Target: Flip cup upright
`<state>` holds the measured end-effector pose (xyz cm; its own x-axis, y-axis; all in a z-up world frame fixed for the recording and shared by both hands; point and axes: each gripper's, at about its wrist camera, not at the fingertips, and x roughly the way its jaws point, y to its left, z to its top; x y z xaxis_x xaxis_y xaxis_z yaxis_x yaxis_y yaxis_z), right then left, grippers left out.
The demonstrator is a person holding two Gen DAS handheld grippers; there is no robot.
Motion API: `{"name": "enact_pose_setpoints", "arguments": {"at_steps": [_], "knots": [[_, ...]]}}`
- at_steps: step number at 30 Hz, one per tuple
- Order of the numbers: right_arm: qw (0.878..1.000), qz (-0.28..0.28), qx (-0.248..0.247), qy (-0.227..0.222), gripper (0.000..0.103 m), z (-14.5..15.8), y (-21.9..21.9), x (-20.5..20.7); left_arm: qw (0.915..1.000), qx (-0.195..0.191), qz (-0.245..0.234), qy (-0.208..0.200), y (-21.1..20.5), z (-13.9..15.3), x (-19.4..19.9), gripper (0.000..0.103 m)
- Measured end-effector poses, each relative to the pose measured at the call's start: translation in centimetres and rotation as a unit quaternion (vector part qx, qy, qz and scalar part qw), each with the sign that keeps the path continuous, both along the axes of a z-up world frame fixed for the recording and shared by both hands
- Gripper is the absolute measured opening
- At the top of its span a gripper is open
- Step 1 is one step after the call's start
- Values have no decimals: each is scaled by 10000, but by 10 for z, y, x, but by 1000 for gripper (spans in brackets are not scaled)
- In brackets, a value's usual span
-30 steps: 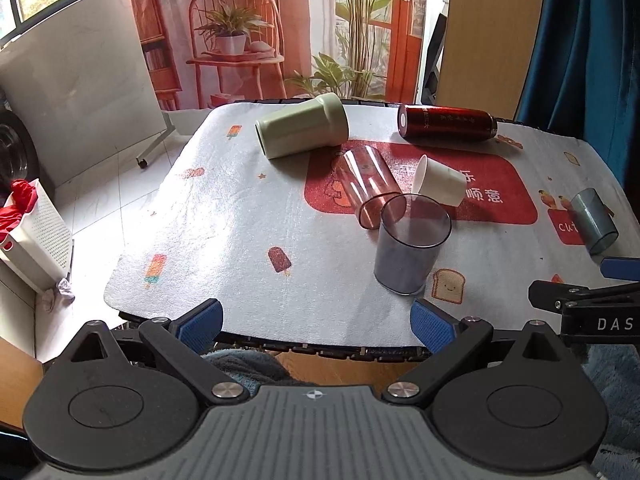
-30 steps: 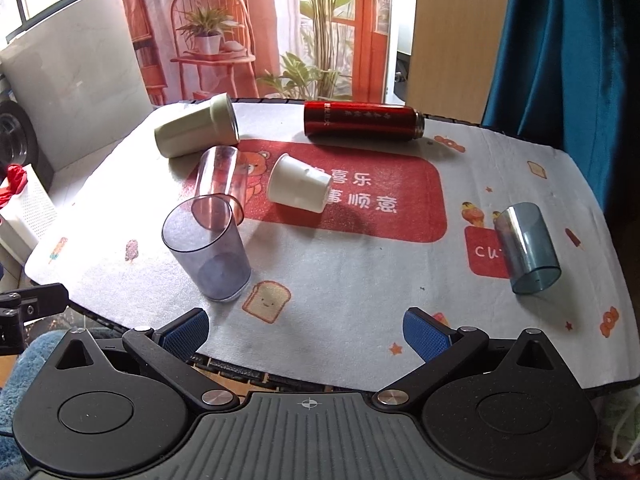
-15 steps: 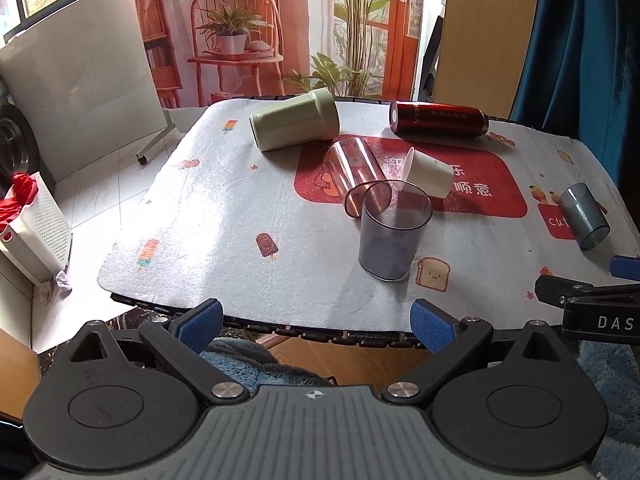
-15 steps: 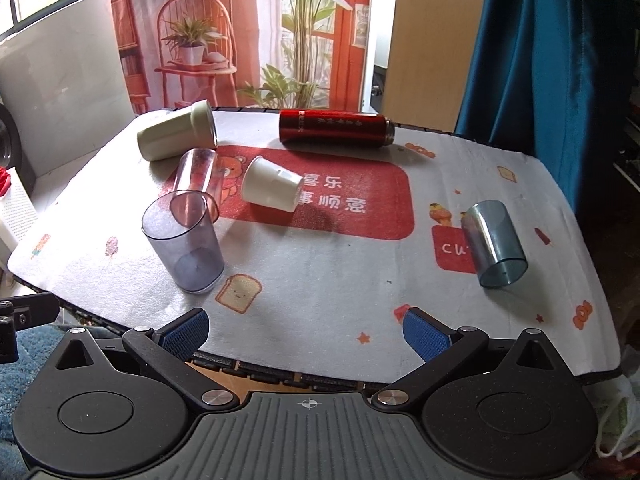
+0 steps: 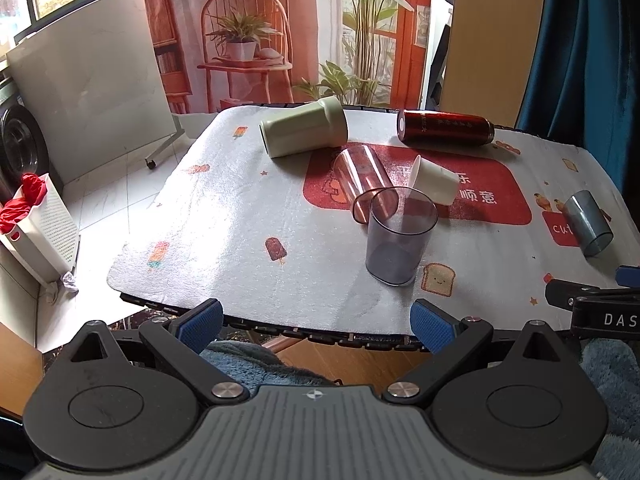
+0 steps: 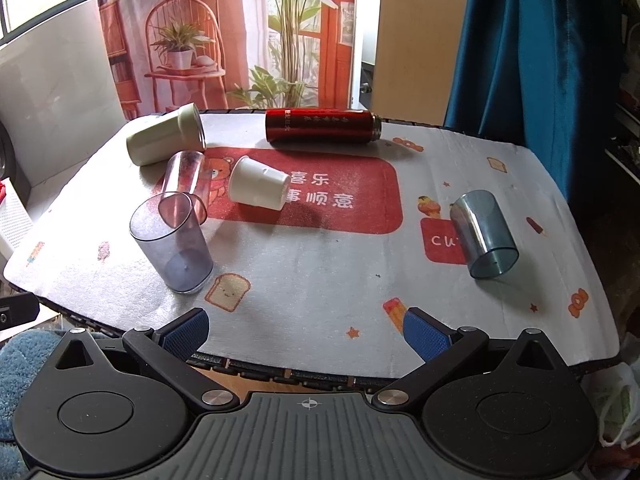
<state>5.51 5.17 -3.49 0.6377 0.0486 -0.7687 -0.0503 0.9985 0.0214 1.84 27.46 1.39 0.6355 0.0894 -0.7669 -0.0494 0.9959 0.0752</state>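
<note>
Cups lie scattered on your table [image 5: 224, 216], and only the grey transparent cup [image 5: 400, 240] stands upright, mouth up, near the front edge. Just behind it, at its 11 o'clock, the pink transparent cup [image 5: 362, 182] lies on its side, its rim overlapping the grey one in view; you cannot tell if they touch. The small white cup [image 6: 258, 186] lies tipped at the grey cup's 1 o'clock, on the red patch of the cloth. The pale green mug [image 5: 304, 132] and the red flask [image 6: 322, 125] lie on their sides along the far edge. Well apart, at 3 o'clock, the blue-grey cup [image 6: 482, 234] lies on its side. Your left tool [image 5: 316, 322] and right tool [image 6: 306, 332] both sit spread wide and empty, back at the near edge.
</note>
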Motion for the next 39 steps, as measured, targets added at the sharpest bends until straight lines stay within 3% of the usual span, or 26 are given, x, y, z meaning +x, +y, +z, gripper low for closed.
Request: {"name": "enact_pose_setpoints", "arguments": {"at_steps": [39], "knots": [[10000, -10, 4, 8, 103, 1, 1, 0, 9998, -16, 49, -169, 2, 6, -8, 101]]}}
